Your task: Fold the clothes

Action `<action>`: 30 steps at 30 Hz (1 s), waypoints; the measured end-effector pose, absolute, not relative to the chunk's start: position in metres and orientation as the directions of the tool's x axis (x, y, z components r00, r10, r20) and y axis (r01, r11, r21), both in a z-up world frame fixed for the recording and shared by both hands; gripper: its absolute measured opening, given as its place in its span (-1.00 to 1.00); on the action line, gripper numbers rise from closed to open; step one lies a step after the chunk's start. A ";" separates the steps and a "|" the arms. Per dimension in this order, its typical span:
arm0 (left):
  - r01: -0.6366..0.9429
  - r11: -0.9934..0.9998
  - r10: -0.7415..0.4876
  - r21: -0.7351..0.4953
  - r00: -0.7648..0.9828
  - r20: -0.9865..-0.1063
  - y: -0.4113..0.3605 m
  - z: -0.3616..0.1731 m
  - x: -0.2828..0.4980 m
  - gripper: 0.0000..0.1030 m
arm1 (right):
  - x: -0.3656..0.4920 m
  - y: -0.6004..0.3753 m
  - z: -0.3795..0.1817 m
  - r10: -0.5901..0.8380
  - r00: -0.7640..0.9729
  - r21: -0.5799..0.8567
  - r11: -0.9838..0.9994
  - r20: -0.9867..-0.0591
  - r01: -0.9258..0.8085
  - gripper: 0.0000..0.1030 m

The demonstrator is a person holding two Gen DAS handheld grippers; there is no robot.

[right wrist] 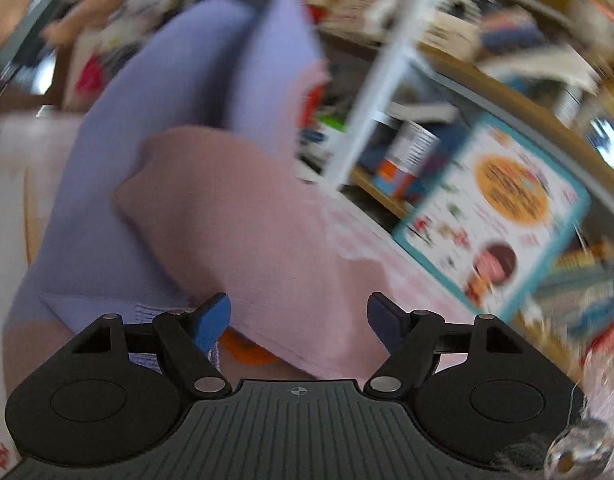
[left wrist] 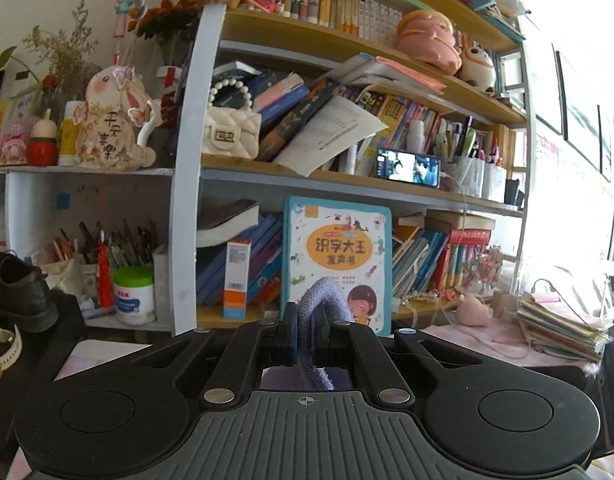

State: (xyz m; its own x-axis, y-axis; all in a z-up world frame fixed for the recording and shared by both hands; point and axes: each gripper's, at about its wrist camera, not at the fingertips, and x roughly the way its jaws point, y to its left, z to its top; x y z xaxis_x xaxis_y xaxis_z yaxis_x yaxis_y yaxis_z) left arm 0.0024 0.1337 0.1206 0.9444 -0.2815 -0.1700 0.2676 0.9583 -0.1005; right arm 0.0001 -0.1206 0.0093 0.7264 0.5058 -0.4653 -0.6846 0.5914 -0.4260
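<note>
**Ana:** Jaws first. On the left gripper (left wrist: 305,334) they are clamped tight on a rolled edge of the lilac garment (left wrist: 321,300), a soft ribbed knit that arches up between the pads like a thick cord.

**Ben:** And the other one?

**Ana:** The right gripper (right wrist: 299,320) stands with its jaws wide apart, blue pads bare, nothing pinched between them. Just beyond them lies a folded pink cloth (right wrist: 243,240), matte and smooth, with a straight hem running toward the right pad.

**Ben:** Where does the lilac piece go from there?

**Ana:** In the right view the lilac garment (right wrist: 211,80) hangs as a long drape from the top of the frame, down behind the pink fold to the tabletop (right wrist: 11,168) at the left. The picture is smeared, so what sort of garment it is, I can't say.

**Ben:** Room around it?

**Ana:** Tight at the back. A bookshelf (left wrist: 347,184) packed with books rises just behind, and a glossy teal-edged picture book (left wrist: 337,260) leans at its foot. Pale tabletop shows open to the left of the cloth.
</note>
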 end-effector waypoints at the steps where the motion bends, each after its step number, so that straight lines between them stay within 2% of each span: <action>1: 0.262 0.959 -0.277 -0.106 0.945 -0.174 0.136 0.119 0.004 -0.91 | 0.000 -0.115 0.007 0.511 0.719 -0.446 0.566 -0.470 -0.694 0.37; 2: 0.257 0.960 -0.274 -0.114 0.945 -0.178 0.138 0.118 0.006 -0.91 | 0.004 -0.113 0.006 0.516 0.709 -0.443 0.555 -0.480 -0.704 0.34; 3: 0.253 0.960 -0.273 -0.123 0.945 -0.181 0.139 0.117 0.008 -0.91 | 0.009 -0.112 0.005 0.522 0.697 -0.433 0.548 -0.491 -0.716 0.12; 4: 0.251 0.959 -0.272 -0.131 0.944 -0.184 0.141 0.115 0.010 -0.91 | 0.013 -0.111 0.004 0.527 0.683 -0.407 0.552 -0.506 -0.728 -0.40; 5: 0.248 0.959 -0.270 -0.135 0.945 -0.186 0.142 0.114 0.012 -0.91 | 0.018 -0.113 0.004 0.527 0.676 -0.380 0.566 -0.516 -0.731 -0.55; 7: 0.239 0.961 -0.262 -0.138 0.947 -0.184 0.145 0.113 0.014 -0.91 | 0.026 -0.119 0.008 0.544 0.661 -0.312 0.599 -0.517 -0.737 -0.65; 11: 0.215 0.965 -0.239 -0.149 0.958 -0.160 0.154 0.115 0.015 -0.91 | 0.036 -0.158 0.038 0.600 0.681 -0.132 0.702 -0.421 -0.700 -0.69; 14: 0.203 0.968 -0.222 -0.146 0.967 -0.128 0.157 0.120 0.012 -0.91 | 0.032 -0.196 0.066 0.567 0.767 -0.035 0.797 -0.301 -0.603 -0.85; 17: 0.227 0.966 -0.237 -0.126 0.969 -0.070 0.154 0.129 -0.001 -0.91 | 0.022 -0.232 0.091 0.491 0.850 0.033 0.869 -0.193 -0.494 -0.87; 23: 0.217 0.969 -0.222 -0.117 0.975 -0.028 0.155 0.142 -0.014 -0.91 | -0.005 -0.279 0.117 0.308 0.949 0.045 0.951 -0.061 -0.306 -0.87; 30: 0.228 0.952 -0.208 -0.206 0.971 0.117 0.176 0.163 -0.042 -0.91 | -0.021 -0.344 0.130 0.022 0.996 0.172 0.984 0.090 -0.037 -0.88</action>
